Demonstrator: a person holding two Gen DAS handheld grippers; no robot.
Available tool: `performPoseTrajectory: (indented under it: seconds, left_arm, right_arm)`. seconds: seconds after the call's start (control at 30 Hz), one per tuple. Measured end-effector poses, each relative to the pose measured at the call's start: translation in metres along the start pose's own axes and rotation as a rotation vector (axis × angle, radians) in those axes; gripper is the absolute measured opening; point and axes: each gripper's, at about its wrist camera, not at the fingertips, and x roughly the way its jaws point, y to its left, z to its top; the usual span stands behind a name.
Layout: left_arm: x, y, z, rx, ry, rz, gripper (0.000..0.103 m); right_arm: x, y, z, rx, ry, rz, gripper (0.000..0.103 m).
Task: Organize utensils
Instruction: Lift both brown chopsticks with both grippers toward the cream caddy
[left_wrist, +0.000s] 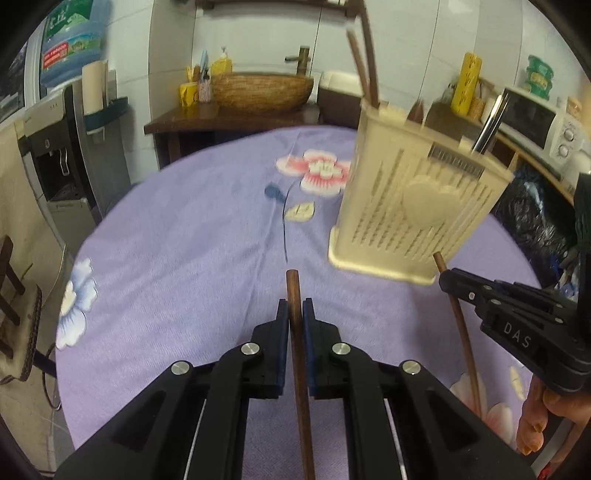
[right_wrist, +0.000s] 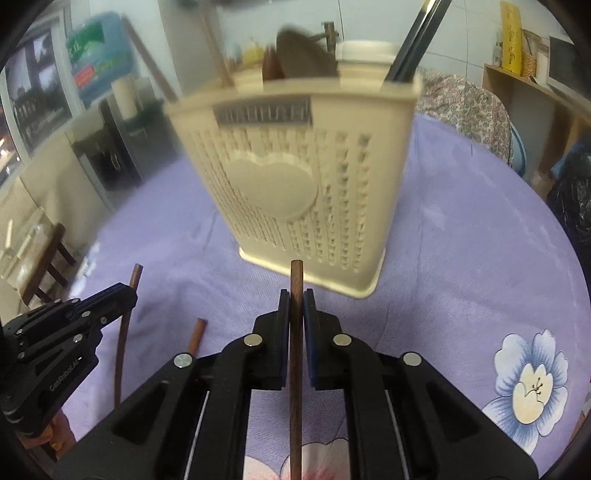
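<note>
My left gripper (left_wrist: 295, 310) is shut on a brown wooden chopstick (left_wrist: 294, 288), whose tip pokes out past the pads. A cream slotted utensil holder (left_wrist: 417, 199) stands on the table ahead and to the right, with wooden chopsticks (left_wrist: 365, 55) and a dark metal utensil (left_wrist: 491, 125) sticking up from it. My right gripper (right_wrist: 296, 302) is shut on a second brown chopstick (right_wrist: 296, 277), right in front of the holder (right_wrist: 295, 177). Each gripper shows in the other's view: the right gripper (left_wrist: 448, 278) at the right, the left gripper (right_wrist: 127, 295) at the left. A third chopstick (right_wrist: 195, 336) lies lower left.
A purple floral tablecloth (left_wrist: 184, 258) covers the round table. Behind it are a wooden basin (left_wrist: 262, 90) on a dark cabinet, a water dispenser (left_wrist: 62, 155) at the left, a microwave (left_wrist: 535, 118) at the right and a chair (right_wrist: 48, 258). A hand (left_wrist: 532, 417) holds the right gripper.
</note>
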Motion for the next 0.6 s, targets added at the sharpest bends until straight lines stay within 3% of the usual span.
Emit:
performPoseTrajectory:
  seconds: [0.27,0.43,0.6]
  left_arm:
    - [-0.067,-0.001,0.046,-0.002,-0.191,-0.024,0.008]
    - [-0.081,0.001,0.06,-0.007,-0.24,-0.008,0.008]
    - [-0.087,-0.006,0.065,0.002,-0.264,0.002,0.008]
  right_arm:
    - [-0.093,0.002,0.033,0.0,-0.191,0.046,0.008]
    - [-0.133,0.006,0.041,-0.03,-0.256,0.043,0.008]
    - [-0.139,0.01,0.044,-0.05,-0.264,0.03,0.008]
